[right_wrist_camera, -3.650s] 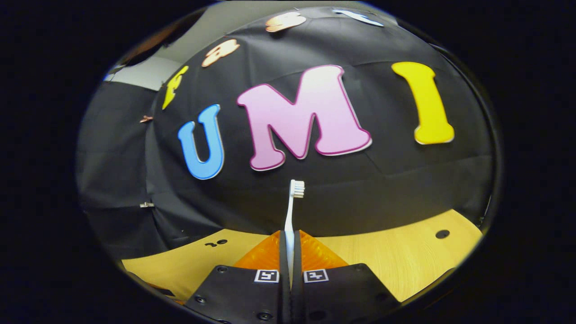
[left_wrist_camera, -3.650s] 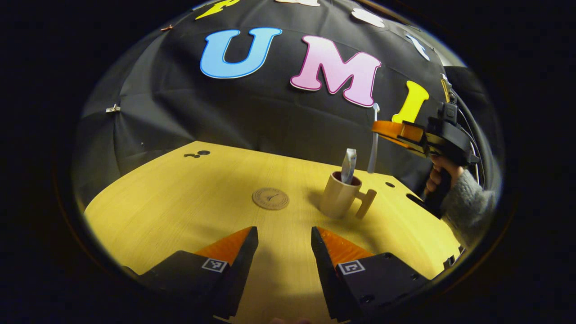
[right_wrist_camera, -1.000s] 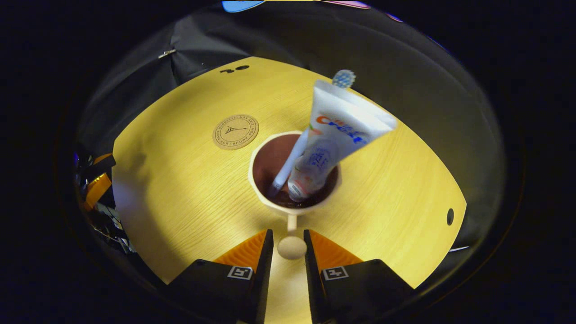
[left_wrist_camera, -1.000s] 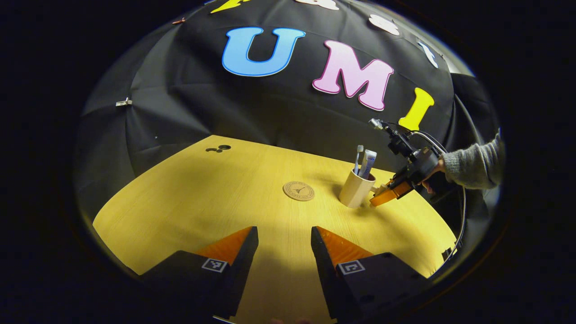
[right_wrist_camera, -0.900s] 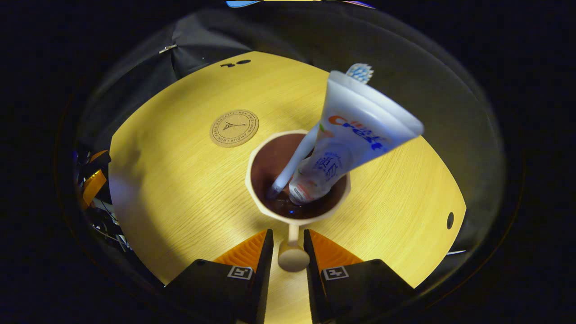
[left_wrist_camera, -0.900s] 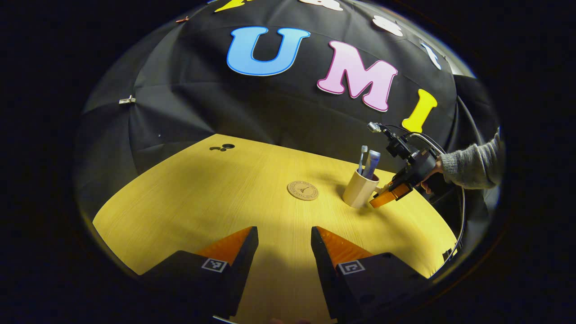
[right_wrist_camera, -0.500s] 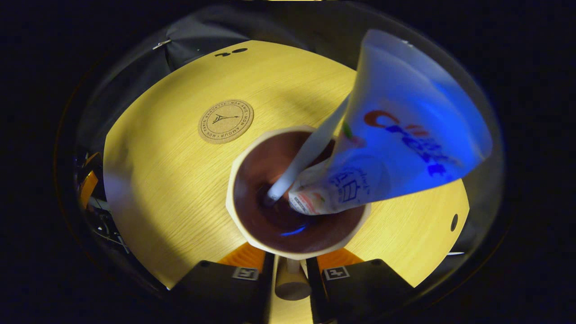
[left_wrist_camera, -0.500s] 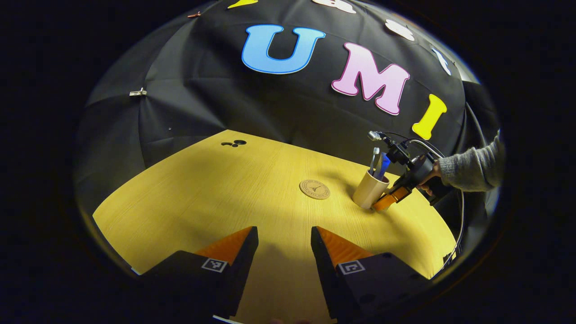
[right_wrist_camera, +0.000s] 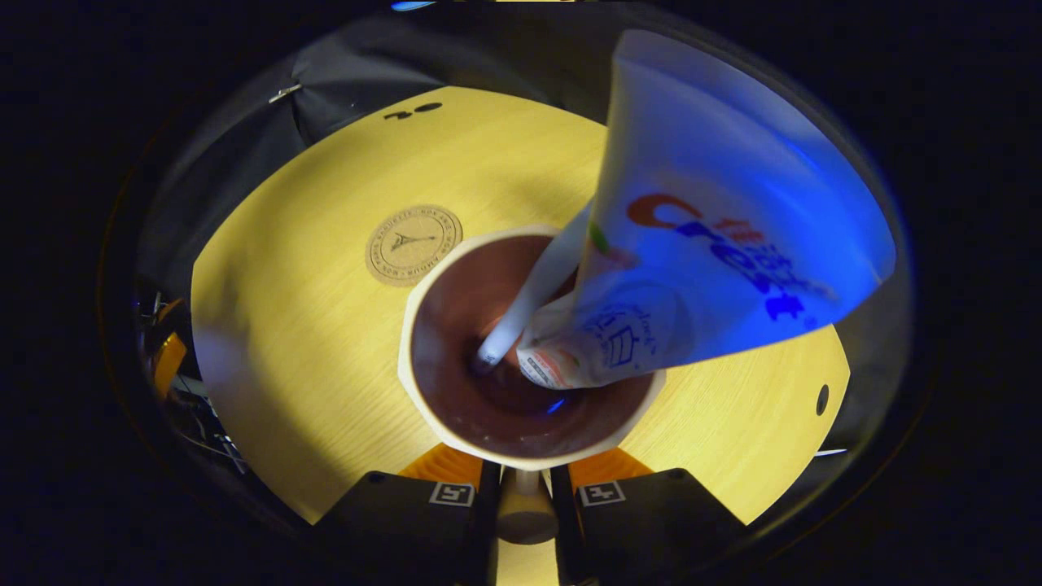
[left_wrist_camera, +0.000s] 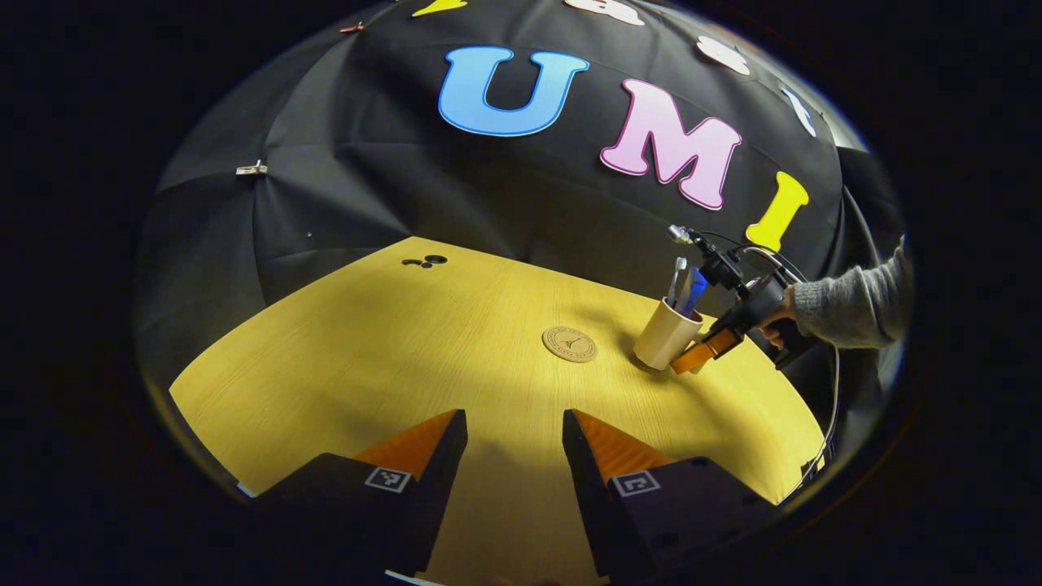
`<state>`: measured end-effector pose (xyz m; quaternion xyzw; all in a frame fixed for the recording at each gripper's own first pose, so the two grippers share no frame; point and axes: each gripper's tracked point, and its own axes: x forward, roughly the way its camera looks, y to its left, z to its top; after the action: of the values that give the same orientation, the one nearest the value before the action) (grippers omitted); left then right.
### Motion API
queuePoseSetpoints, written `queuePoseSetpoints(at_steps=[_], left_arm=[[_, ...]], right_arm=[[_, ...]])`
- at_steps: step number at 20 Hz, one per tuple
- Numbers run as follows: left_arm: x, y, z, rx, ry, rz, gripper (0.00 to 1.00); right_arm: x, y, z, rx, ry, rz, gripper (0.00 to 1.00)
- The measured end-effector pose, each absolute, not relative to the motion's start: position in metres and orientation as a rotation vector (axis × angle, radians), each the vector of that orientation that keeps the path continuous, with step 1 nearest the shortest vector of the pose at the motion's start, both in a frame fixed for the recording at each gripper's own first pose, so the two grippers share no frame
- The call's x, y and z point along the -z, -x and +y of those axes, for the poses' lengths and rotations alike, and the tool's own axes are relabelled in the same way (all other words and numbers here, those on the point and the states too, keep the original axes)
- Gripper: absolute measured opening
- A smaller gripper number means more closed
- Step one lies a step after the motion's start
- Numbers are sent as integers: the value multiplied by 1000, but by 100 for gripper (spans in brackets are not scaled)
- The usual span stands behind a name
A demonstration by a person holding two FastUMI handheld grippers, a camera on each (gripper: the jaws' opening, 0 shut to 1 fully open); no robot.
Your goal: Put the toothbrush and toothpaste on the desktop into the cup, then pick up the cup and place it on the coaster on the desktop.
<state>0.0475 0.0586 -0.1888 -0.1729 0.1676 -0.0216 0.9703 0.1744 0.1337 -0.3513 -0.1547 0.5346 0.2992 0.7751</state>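
Observation:
A beige cup (left_wrist_camera: 663, 335) stands tilted just right of the round cork coaster (left_wrist_camera: 570, 343) on the yellow table. A toothbrush (left_wrist_camera: 676, 278) and a toothpaste tube (left_wrist_camera: 693, 293) stick out of it. My right gripper (left_wrist_camera: 690, 361), held by a hand (left_wrist_camera: 777, 316), is at the cup's right side. In the right gripper view I look down into the cup (right_wrist_camera: 411, 358); the toothpaste tube (right_wrist_camera: 716, 244) and toothbrush handle (right_wrist_camera: 533, 301) lean inside. My right gripper (right_wrist_camera: 526, 498) is shut on the cup's handle (right_wrist_camera: 525, 517). The coaster (right_wrist_camera: 413, 244) lies just beyond the rim. My left gripper (left_wrist_camera: 511, 431) hovers open near the table's front.
A grey sleeve (left_wrist_camera: 855, 301) and cables reach in from the right. Small dark holes (left_wrist_camera: 423, 262) mark the table's far left corner, and another hole (right_wrist_camera: 820, 399) sits near the right edge. The black cloth wall stands behind the table.
My right gripper put the toothbrush in the cup, came down behind it and shut on the handle. Over the last half second the cup has shifted slightly toward the coaster.

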Motion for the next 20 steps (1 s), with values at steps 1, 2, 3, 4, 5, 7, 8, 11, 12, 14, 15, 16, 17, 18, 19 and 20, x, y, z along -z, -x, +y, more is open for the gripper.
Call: queuePoseSetpoints(at_steps=[1,2,3,4,5,7,8,11,12,14,15,16,17,18,19,20], left_arm=[[188,-47,58,44,354,333,74],[186,-46,59,43,362,327,75],[184,-43,61,40,369,323,75],[182,-42,65,32,374,318,75],[183,-41,68,21,379,315,75],[183,-38,75,-3,386,312,75],[183,-36,80,-15,386,310,75],[183,-32,90,-45,391,301,75],[184,-32,94,-54,394,301,75],[186,-30,97,-66,401,300,75],[187,-30,99,-70,404,300,75],[188,-30,101,-76,406,302,75],[189,-30,103,-82,408,304,75],[190,-30,105,-86,412,304,75],[191,-29,106,-90,413,305,75],[191,-29,107,-92,414,306,75]], right_arm=[[347,-176,140,-659,339,1149,31],[343,-178,148,-670,338,1138,31],[341,-179,157,-681,335,1136,31],[338,-181,166,-695,336,1130,31],[336,-184,175,-707,341,1120,31],[333,-188,195,-731,339,1112,27],[332,-191,204,-741,344,1106,31],[335,-196,228,-767,349,1104,31],[336,-197,233,-773,351,1108,31],[338,-199,243,-785,359,1110,31],[339,-199,246,-792,365,1112,31],[342,-198,252,-800,371,1115,31],[346,-197,257,-807,376,1117,31],[348,-197,260,-813,381,1120,31],[348,-197,263,-818,389,1120,31],[349,-199,266,-821,399,1117,31]])
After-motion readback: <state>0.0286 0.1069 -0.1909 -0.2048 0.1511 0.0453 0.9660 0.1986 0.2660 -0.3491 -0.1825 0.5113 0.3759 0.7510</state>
